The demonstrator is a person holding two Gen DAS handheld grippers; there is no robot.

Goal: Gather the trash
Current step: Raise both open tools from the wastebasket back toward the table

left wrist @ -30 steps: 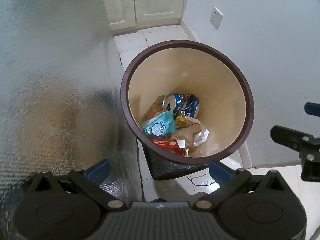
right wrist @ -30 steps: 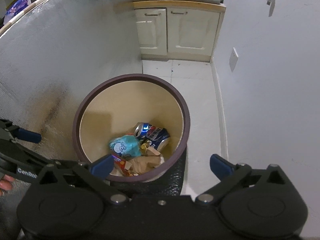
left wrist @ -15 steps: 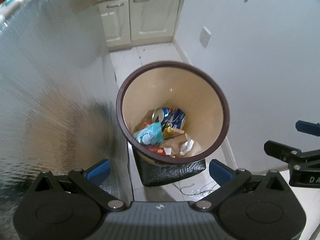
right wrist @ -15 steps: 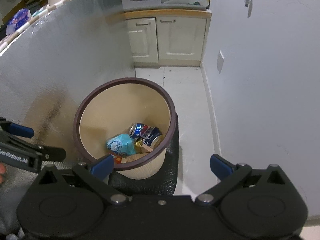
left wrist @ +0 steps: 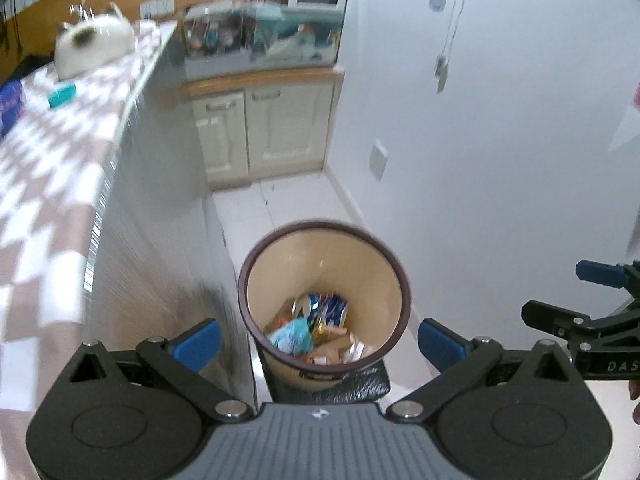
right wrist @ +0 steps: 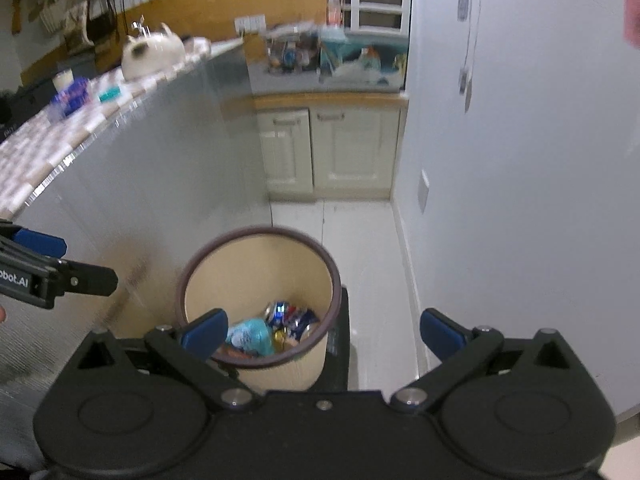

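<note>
— So, where does the round beige trash bin with the dark brown rim (left wrist: 256,300) sit?
— Down on the white tiled floor (left wrist: 280,208), below and ahead of both tools, framed between the blue-padded fingers in either wrist view. Stands against a black block at its base, beside the silvery counter panel (left wrist: 160,208).
— And the left black two-finger gripper (left wrist: 316,340)?
— Spread wide, holding nothing, well above the bin. Seen side-on at the left edge of the right wrist view too.
— Right black two-finger gripper (right wrist: 324,330)?
— Same: spread wide, nothing between the pads, hanging above the bin mouth.
— Count inside the bin?
— One crushed blue drinks can (left wrist: 324,306), one light blue snack bag (left wrist: 292,338), one gold wrapper (left wrist: 320,328), one brown paper piece (left wrist: 334,346), one white crumpled scrap (left wrist: 356,350). Something red-orange low at the near wall, too hidden to name.
— Up on the checkered countertop (left wrist: 48,200)?
— One white teapot-like vessel (left wrist: 94,48), one small teal object (left wrist: 62,94), one blue box (left wrist: 10,102). Blurred, so no finer detail.
— Beyond?
— Two cream cabinet doors (left wrist: 264,132), cluttered shelf above.
</note>
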